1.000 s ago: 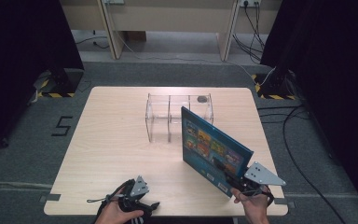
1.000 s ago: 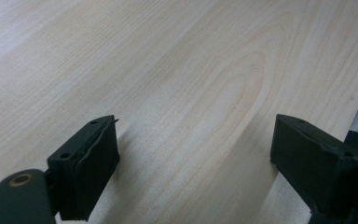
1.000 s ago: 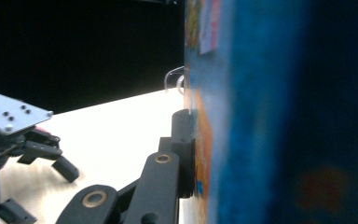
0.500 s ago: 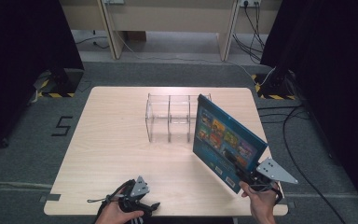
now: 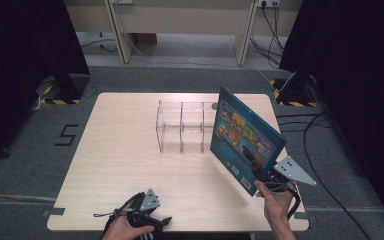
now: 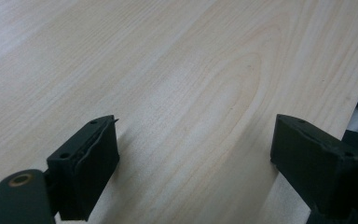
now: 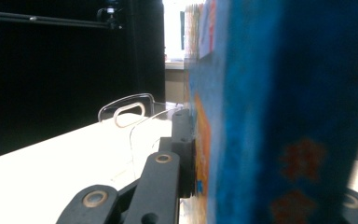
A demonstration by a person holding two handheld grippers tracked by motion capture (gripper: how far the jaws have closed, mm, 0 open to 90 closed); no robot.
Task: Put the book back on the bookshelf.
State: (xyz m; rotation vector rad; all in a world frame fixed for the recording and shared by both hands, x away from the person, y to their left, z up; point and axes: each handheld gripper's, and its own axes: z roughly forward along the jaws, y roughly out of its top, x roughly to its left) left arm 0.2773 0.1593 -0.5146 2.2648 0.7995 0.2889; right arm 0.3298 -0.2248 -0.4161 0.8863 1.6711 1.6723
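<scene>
A thin blue picture book [image 5: 247, 137] hangs tilted in the air above the table's right side, its cover facing left. My right gripper [image 5: 258, 169] is shut on its lower edge. In the right gripper view the book [image 7: 279, 112] stands edge-on between the jaws, with one black pad pressed on its cover. A clear plastic rack [image 5: 182, 127] with upright dividers stands at mid-table, just left of the book. My left gripper [image 5: 147, 220] rests at the table's front edge, and in the left gripper view its jaws [image 6: 193, 144] stand wide apart over bare wood.
The light wooden table [image 5: 120, 150] has open surface to the left and front of the rack. Dark curtains stand on both sides. Cables [image 5: 325, 150] run across the grey floor to the right of the table.
The right gripper has carried the book to the right and slightly up, away from the front of the rack. The left gripper has stayed where it was.
</scene>
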